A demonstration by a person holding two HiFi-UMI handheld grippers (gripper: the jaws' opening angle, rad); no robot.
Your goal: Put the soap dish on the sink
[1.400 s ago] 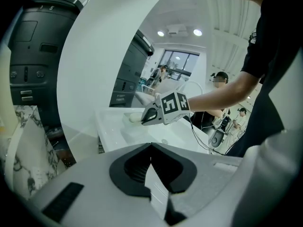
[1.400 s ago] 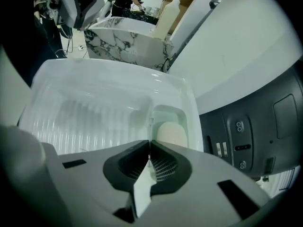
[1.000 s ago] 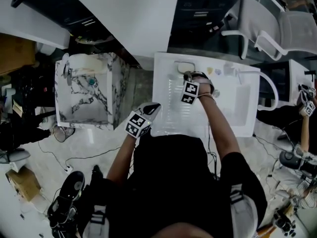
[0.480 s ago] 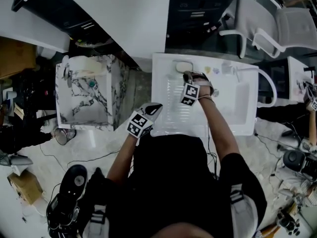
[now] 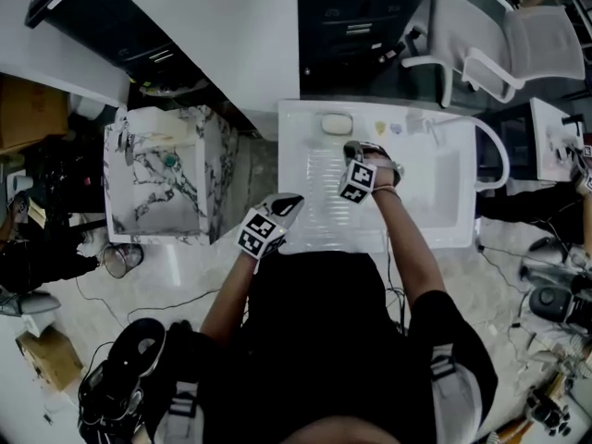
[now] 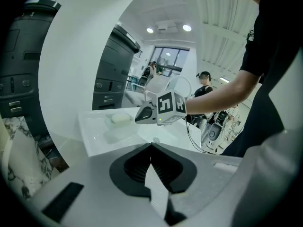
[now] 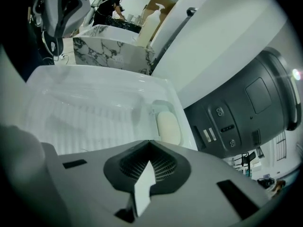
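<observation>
While right arm point(image 5: 407, 239) reaches over sink point(image 5: 435, 225) | right hand-held gripper point(image 5: 350, 146) pressed together | left hand-held gripper point(image 5: 290, 199) too

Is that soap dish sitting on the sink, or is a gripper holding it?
On the sink. The soap dish rests on the sink's back ledge with soap inside; the right gripper hangs apart from it, jaws shut.

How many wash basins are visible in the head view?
2. A white sink is in the middle of the view; a marble-patterned basin stands left of it, apart. Others may be hidden outside the view.
</observation>
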